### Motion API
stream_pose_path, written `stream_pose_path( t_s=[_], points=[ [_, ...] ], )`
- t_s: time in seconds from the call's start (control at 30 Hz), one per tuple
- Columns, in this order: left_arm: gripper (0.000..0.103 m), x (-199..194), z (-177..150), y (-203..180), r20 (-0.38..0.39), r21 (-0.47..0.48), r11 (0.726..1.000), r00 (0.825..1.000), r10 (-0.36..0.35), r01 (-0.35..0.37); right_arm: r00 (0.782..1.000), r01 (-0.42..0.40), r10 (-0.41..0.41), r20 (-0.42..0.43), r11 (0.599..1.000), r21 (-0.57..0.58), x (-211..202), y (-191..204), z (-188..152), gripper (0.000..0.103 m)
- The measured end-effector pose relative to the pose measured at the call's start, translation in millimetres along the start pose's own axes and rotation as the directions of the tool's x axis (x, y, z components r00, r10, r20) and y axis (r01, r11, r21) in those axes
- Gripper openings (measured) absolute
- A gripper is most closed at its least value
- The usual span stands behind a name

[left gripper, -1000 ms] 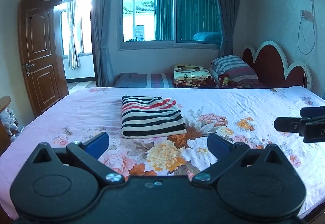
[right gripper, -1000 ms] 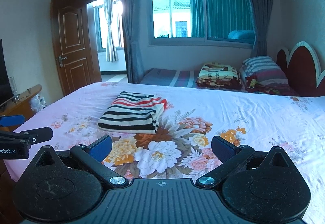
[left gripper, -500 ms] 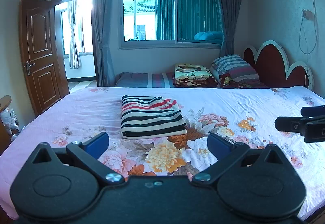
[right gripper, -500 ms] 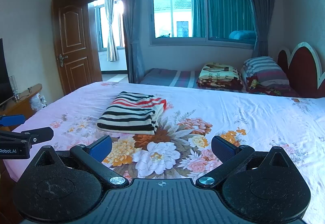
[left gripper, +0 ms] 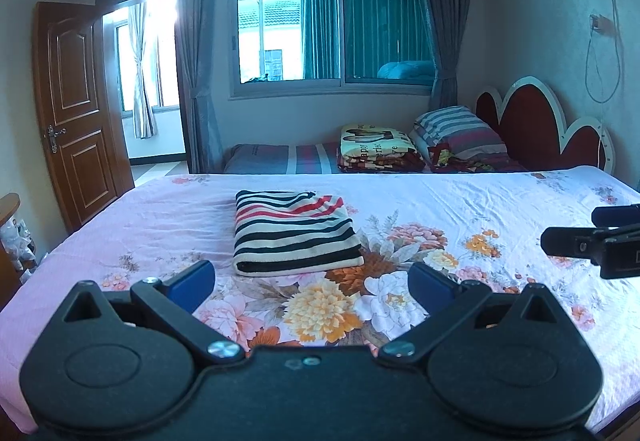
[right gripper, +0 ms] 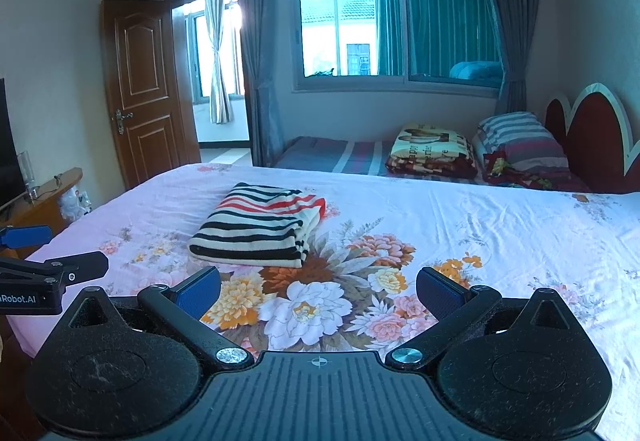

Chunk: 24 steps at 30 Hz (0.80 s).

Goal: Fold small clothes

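Facing a floral pink bedsheet (left gripper: 460,201) beneath a curtained window (left gripper: 328,29), I hold my left claw (left gripper: 310,283) and right claw (right gripper: 318,291) spread wide, empty. The folded striped garment (left gripper: 294,233) lies just beyond them, left of centre; nothing has shifted since a second ago.

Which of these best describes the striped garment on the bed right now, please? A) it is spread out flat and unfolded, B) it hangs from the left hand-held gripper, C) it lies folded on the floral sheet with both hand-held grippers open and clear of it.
C: the striped garment lies folded on the floral sheet, with the left hand-held gripper and right hand-held gripper open and short of it.
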<state>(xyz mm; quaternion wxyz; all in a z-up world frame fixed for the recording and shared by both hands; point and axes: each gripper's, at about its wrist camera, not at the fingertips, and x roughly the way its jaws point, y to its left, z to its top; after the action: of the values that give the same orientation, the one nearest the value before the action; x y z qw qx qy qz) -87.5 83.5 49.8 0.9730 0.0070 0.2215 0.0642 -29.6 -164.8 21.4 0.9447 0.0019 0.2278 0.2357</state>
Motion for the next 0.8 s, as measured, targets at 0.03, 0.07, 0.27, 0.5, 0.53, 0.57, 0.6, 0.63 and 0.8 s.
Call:
stream_pose_path(
  t_s=[0.03,0.07,0.27,0.5,0.53,0.57,0.6,0.63,0.8],
  points=[
    [0.103,-0.1,0.4,-0.3,0.0,0.003,1.0,1.0,-0.002,0.002,1.0,-0.001,0.001,0.0,1.0,0.001,-0.1,-0.1,0.0,0.103],
    [0.103,-0.5,0.5,-0.6,0.002,0.007,1.0,1.0,-0.002,0.002,1.0,0.0,0.0,-0.001,1.0,0.0,0.3,-0.3,0.1,0.103],
    [0.103,0.1,2.0,-1.2,0.005,0.015,1.0,1.0,-0.006,0.006,1.0,-0.001,0.001,-0.001,1.0,0.002,0.0,-0.2,0.1,0.103],
    [0.103,1.1,2.8,-1.4,0.004,0.018,1.0,1.0,-0.001,0.001,1.0,0.001,-0.001,-0.001,1.0,0.007,-0.5,1.0,0.3,0.103],
    [0.103,1.6,3.1,-1.6,0.001,0.016,1.0,1.0,0.001,-0.001,1.0,0.001,-0.001,-0.001,1.0,0.007,-0.4,1.3,0.5,0.103],
    [0.103,2.0,3.6,-1.2,-0.001,0.013,1.0,1.0,0.002,-0.002,1.0,0.001,-0.001,-0.002,1.0,0.007,-0.2,2.0,0.5,0.103],
    [0.103,2.0,3.7,-1.2,-0.004,0.009,1.0,1.0,0.002,-0.002,1.0,0.002,-0.002,-0.003,1.0,0.006,0.1,2.7,0.5,0.103],
    [0.103,2.8,4.0,-1.0,-0.006,0.008,1.0,1.0,0.003,-0.003,1.0,0.002,-0.002,-0.004,1.0,0.005,0.1,3.2,0.6,0.103],
    [0.103,3.8,4.5,-0.2,-0.005,0.005,1.0,1.0,0.012,-0.012,1.0,0.0,0.0,-0.006,1.0,0.004,2.5,4.1,1.2,0.103]
  ],
)
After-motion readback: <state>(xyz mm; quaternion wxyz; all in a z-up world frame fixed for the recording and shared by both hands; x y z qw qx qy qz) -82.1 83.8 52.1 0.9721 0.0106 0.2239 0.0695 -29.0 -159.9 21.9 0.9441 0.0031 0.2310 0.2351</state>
